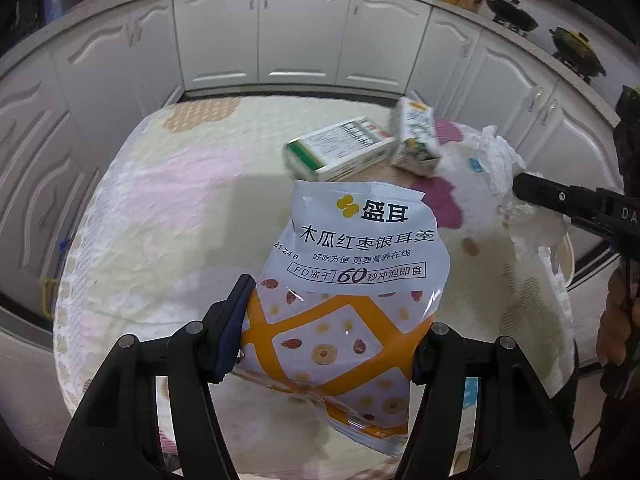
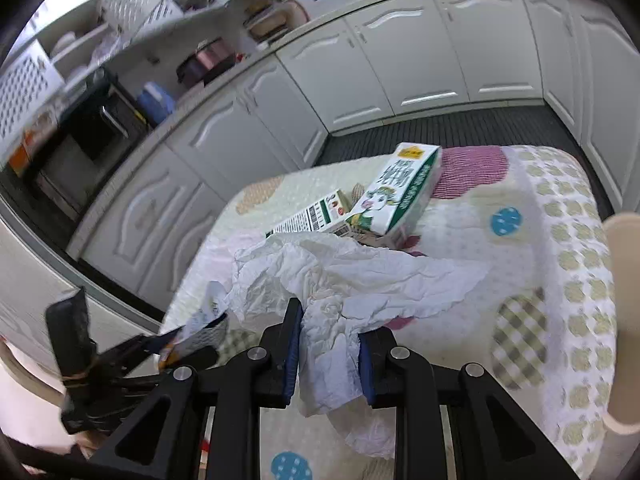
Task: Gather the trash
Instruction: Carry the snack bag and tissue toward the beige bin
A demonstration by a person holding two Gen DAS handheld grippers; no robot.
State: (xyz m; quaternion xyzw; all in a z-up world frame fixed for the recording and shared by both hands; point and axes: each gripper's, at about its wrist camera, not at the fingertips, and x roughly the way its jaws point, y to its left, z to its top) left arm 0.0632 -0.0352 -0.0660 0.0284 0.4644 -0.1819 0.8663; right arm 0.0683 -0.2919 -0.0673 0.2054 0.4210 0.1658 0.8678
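Note:
My left gripper [image 1: 332, 332] is shut on a white and orange snack bag [image 1: 352, 280] with Chinese print, held above the quilted table [image 1: 160, 208]. My right gripper [image 2: 328, 344] is shut on a crumpled white paper towel [image 2: 340, 276]; it also shows in the left wrist view [image 1: 492, 160], at the right. A flat white and green box [image 1: 340, 148] and a green and white milk carton [image 1: 416, 136] lie together at the far side of the table. They also show in the right wrist view, the box [image 2: 312, 216] behind the towel and the carton [image 2: 396, 196] leaning on it.
White kitchen cabinets [image 1: 296, 32] run around the table. A cream bin rim [image 2: 624, 320] shows at the right edge of the right wrist view. The left gripper with the bag [image 2: 120, 360] shows at lower left there. Pans [image 1: 512, 12] stand on the counter.

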